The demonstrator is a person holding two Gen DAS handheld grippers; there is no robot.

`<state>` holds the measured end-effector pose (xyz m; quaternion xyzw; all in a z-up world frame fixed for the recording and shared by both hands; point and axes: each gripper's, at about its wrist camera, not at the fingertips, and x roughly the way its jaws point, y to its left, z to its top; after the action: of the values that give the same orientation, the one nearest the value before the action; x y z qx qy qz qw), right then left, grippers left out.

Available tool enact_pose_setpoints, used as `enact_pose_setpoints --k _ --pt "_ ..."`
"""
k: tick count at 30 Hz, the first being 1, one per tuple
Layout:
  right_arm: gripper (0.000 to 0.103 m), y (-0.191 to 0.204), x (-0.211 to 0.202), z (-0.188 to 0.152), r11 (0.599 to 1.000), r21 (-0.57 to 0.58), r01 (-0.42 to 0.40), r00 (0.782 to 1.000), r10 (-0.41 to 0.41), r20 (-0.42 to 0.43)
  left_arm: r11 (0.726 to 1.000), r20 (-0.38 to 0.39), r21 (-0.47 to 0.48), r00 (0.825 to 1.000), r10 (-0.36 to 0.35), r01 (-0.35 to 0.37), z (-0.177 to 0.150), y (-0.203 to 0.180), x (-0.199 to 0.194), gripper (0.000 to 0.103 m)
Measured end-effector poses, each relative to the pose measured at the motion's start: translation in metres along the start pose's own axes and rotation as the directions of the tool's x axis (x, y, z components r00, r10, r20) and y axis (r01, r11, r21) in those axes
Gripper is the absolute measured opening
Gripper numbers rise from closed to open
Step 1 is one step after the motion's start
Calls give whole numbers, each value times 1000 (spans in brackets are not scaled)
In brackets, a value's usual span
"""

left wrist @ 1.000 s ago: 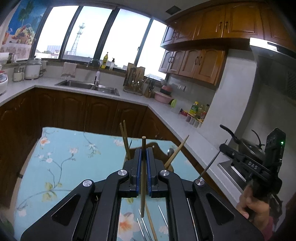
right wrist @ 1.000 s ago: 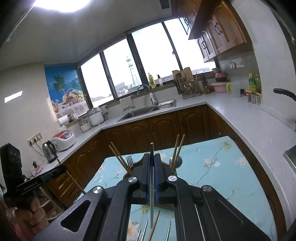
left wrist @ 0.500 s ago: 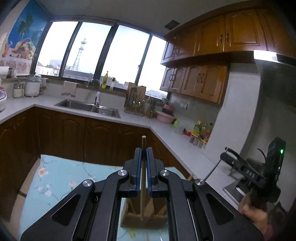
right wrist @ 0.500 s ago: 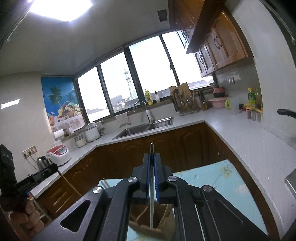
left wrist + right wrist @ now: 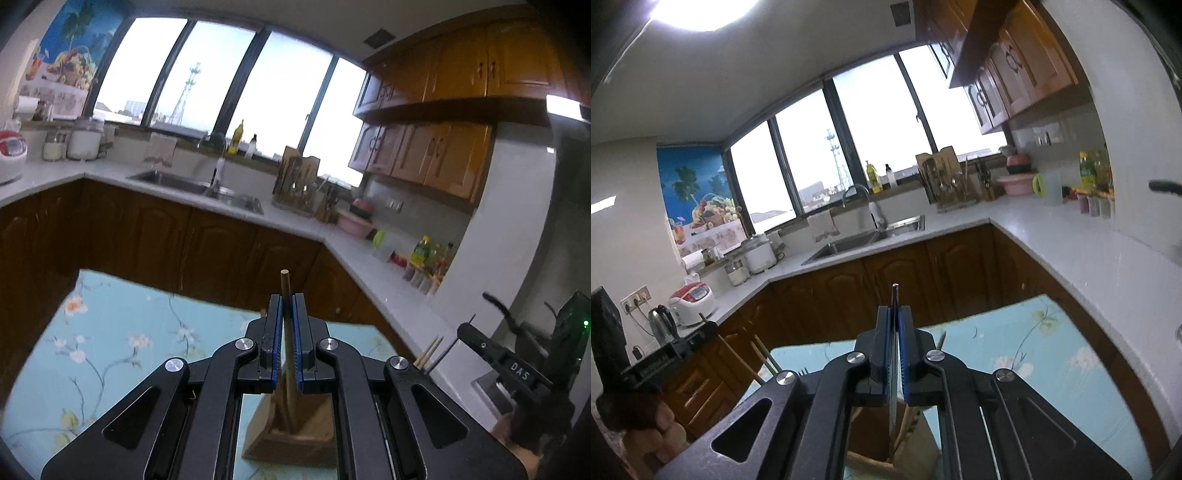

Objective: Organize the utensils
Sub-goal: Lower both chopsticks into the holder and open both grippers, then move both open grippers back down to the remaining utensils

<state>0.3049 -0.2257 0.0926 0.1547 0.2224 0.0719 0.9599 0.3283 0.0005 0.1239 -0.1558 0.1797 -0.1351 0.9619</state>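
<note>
My left gripper is shut on a wooden chopstick, held upright with its lower end inside a wooden utensil holder on the table. My right gripper is shut on a thin metal utensil, upright, its lower end reaching into the same wooden holder. Wooden chopsticks and a fork top stand in the holder at the left of the right wrist view. The right gripper shows at the right edge of the left wrist view, the left gripper at the left edge of the right wrist view.
The table has a light blue floral cloth. Brown cabinets and a white countertop run behind it, with a sink, a knife rack and bottles. A stove and pan handle are at the right.
Both grippers have tilted up and come over the holder. The loose utensils on the cloth have left view, and the held chopstick and metal utensil now reach down into the holder.
</note>
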Motion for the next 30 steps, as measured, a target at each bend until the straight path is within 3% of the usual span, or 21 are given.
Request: enact_pose_setpoints --k 5,23,25,28,30 --pt "5 -6 16 -22 1000 17 10 998 -9 -64 1000 -80 10 997 14 -13 -20 4 18 5" --pt "5 -16 21 -25 999 37 18 993 -14 -114 1000 -106 0 994 19 -19 -19 6 19 5" --pt "7 -16 22 -25 999 43 14 993 -8 -122 1000 -110 -4 994 16 -17 -19 6 17 13" --pt "11 -16 20 -24 999 50 10 993 -4 -121 1000 -100 0 995 22 -22 -19 4 8 34" --pt "14 -16 16 -24 998 58 8 993 -1 -118 1000 -91 6 996 21 -21 -19 3 0 37"
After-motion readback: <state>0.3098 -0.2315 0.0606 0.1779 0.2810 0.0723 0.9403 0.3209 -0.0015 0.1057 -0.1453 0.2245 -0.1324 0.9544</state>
